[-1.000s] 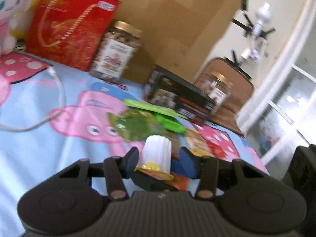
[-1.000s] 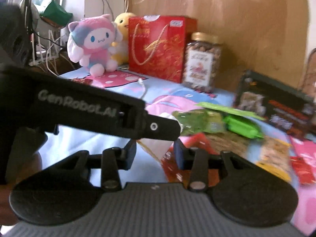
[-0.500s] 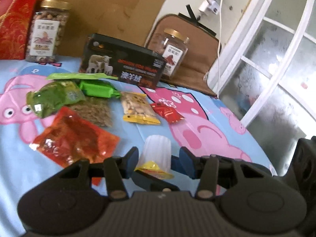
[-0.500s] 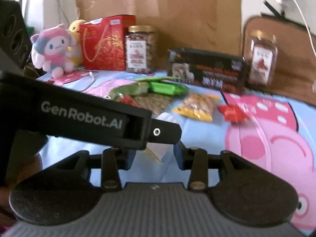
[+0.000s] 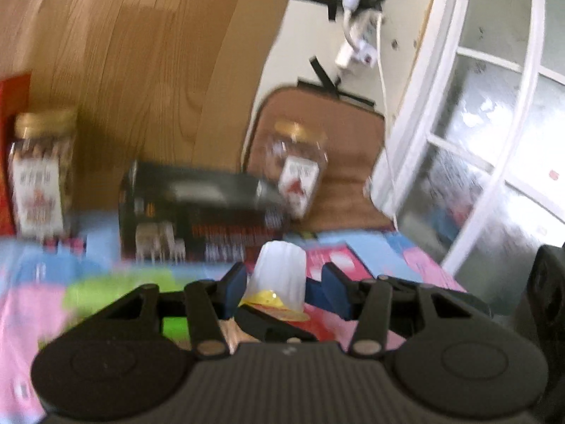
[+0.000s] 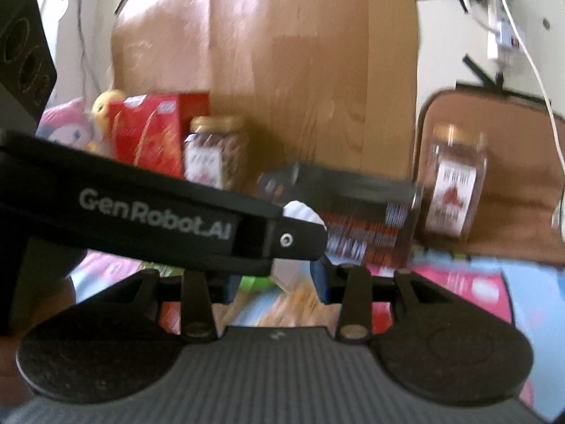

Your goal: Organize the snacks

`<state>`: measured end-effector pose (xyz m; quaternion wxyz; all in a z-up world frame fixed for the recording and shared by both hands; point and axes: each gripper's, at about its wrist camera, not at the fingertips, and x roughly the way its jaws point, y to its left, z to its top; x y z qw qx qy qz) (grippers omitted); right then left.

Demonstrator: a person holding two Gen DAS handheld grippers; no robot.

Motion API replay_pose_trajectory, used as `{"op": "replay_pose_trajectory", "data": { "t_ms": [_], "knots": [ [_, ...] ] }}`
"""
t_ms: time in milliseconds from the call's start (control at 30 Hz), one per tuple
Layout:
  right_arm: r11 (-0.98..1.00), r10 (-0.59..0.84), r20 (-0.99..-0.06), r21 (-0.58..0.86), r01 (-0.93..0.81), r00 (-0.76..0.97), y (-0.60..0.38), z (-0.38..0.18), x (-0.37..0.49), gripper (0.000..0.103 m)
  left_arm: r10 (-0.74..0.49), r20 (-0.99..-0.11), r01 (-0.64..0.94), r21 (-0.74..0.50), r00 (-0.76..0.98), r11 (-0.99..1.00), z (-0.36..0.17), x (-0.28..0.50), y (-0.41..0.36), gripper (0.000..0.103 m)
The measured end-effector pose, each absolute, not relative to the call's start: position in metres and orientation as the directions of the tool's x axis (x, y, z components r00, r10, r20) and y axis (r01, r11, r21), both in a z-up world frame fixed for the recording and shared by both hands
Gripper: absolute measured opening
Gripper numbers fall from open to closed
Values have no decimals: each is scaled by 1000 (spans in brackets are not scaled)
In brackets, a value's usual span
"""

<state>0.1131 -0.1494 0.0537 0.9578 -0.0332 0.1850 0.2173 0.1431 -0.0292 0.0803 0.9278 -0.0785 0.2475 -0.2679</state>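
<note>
In the left wrist view, the left gripper (image 5: 279,279) is in the air over the cartoon cloth (image 5: 21,300) and has a white ribbed jelly cup (image 5: 279,268) between its blue pads (image 5: 235,282). The cup's yellow lid faces the camera and the jaws are closed narrowly on its sides. This view is much blurred. Behind the cup a black box (image 5: 197,219) lies on the cloth, with a nut jar (image 5: 39,169) at its left and a second jar (image 5: 300,173) at its right, before a brown cushion (image 5: 346,162). Only this view shows the white window frame (image 5: 494,141) at the right. In the right wrist view, the left gripper comes in from the left and crosses in front. The top of the cup shows above its near finger, in front of the black box. The right gripper (image 6: 275,279) has its jaws partly apart. A pale piece shows in the gap under the left finger, but we cannot tell if the pads press on it. Only this view shows the red gift bag (image 6: 152,134), a yellow plush (image 6: 102,106) and a pink plush (image 6: 60,123) at the left, and blurred snack packets (image 6: 293,300) on the cloth under the jaws. A wood-grain board (image 6: 300,70) stands behind all.
</note>
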Motion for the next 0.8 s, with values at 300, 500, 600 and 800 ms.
{"op": "replay_pose_trajectory", "data": {
  "t_ms": [300,500,600,800],
  "knots": [
    [924,364,-342,15,-382,866,-143,66,225,43,-456,-367,382,-260,811,887,95,252,-39,47],
    [929,348,-413,30,-370,841,-129,50,279,53,-375,-413,292,-251,830,923,84,301,-35,50],
    [935,340,-417,52,-351,843,-139,47,275,55,-377,-420,270,-293,826,917,81,297,-21,51],
    [923,384,-385,178,-340,840,-182,52,217,55,-425,-368,292,-364,827,884,83,239,11,54]
  ]
}}
